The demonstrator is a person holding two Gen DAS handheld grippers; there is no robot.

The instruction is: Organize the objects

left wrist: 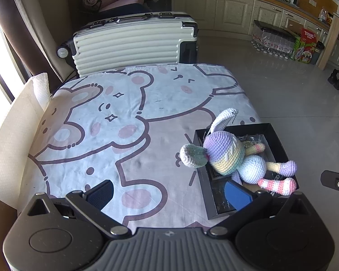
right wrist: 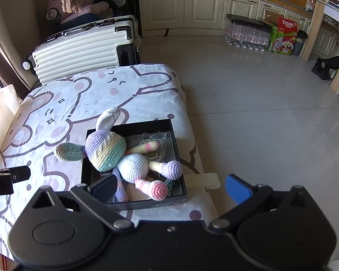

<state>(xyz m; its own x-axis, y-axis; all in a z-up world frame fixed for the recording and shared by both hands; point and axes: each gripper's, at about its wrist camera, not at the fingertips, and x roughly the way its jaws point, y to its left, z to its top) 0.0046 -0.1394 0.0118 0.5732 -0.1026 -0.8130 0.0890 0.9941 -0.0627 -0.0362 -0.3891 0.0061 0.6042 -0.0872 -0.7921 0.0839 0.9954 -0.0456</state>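
A pastel crocheted bunny (left wrist: pixel 235 155) (right wrist: pixel 126 158) lies in an open black box (left wrist: pixel 271 131) (right wrist: pixel 147 125) near the right edge of a table under a cartoon-bear cloth (left wrist: pixel 124 117) (right wrist: pixel 56 113). Its ears hang over the box's left and far rims. Under it the box holds a clear bag with cords (right wrist: pixel 156 141). My left gripper (left wrist: pixel 169 192) is open, its right finger over the box's near left corner. My right gripper (right wrist: pixel 169 187) stands wide open, close in front of the bunny's legs, touching nothing.
A cream ribbed suitcase (left wrist: pixel 128 43) (right wrist: pixel 79 49) stands behind the table. Paper towel (left wrist: pixel 13 135) lies along the table's left edge. Tiled floor (right wrist: pixel 260 113) spreads to the right, with bottled water packs (right wrist: pixel 246 33), a green carton (right wrist: pixel 282 38) and cabinets (right wrist: pixel 203 9) beyond.
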